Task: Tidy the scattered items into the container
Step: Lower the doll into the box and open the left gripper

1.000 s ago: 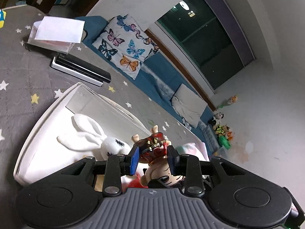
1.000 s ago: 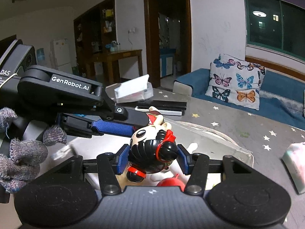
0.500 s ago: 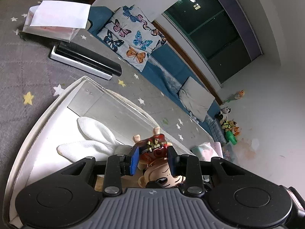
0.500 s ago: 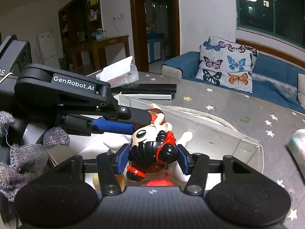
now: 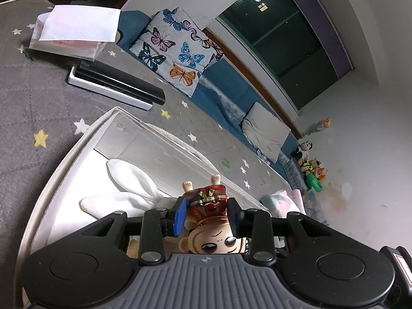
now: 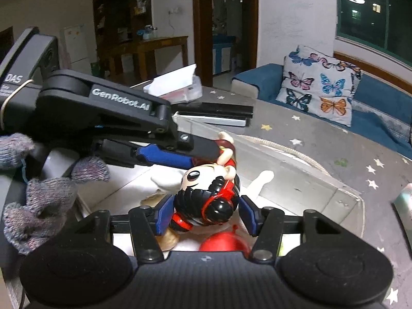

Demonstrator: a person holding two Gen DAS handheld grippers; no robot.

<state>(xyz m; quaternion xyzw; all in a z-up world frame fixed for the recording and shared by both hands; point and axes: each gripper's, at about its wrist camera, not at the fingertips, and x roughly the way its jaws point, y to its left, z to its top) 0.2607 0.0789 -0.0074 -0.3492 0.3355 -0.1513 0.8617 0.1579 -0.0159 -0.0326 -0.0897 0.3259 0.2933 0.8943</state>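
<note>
Both dolls lower over bin (image 5: 77,149); left claw (image 5: 206,215) pinching red-robed doll (image 5: 208,200), right claw (image 6: 206,215) pinching black-haired doll (image 6: 208,200)

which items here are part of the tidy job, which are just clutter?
Job:
- red-robed doll, in left tool
- black-haired doll, in right tool
- white container
- plush rabbit and red toy, inside it

Lying about:
- tissue box
- black-and-white device
- butterfly pillow

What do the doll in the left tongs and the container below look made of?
Doll: likely hard glossy plastic or vinyl; its red skirt and painted face catch highlights. Container: looks like rigid pale plastic with a clear far wall, since the rug's stars show through.
</note>
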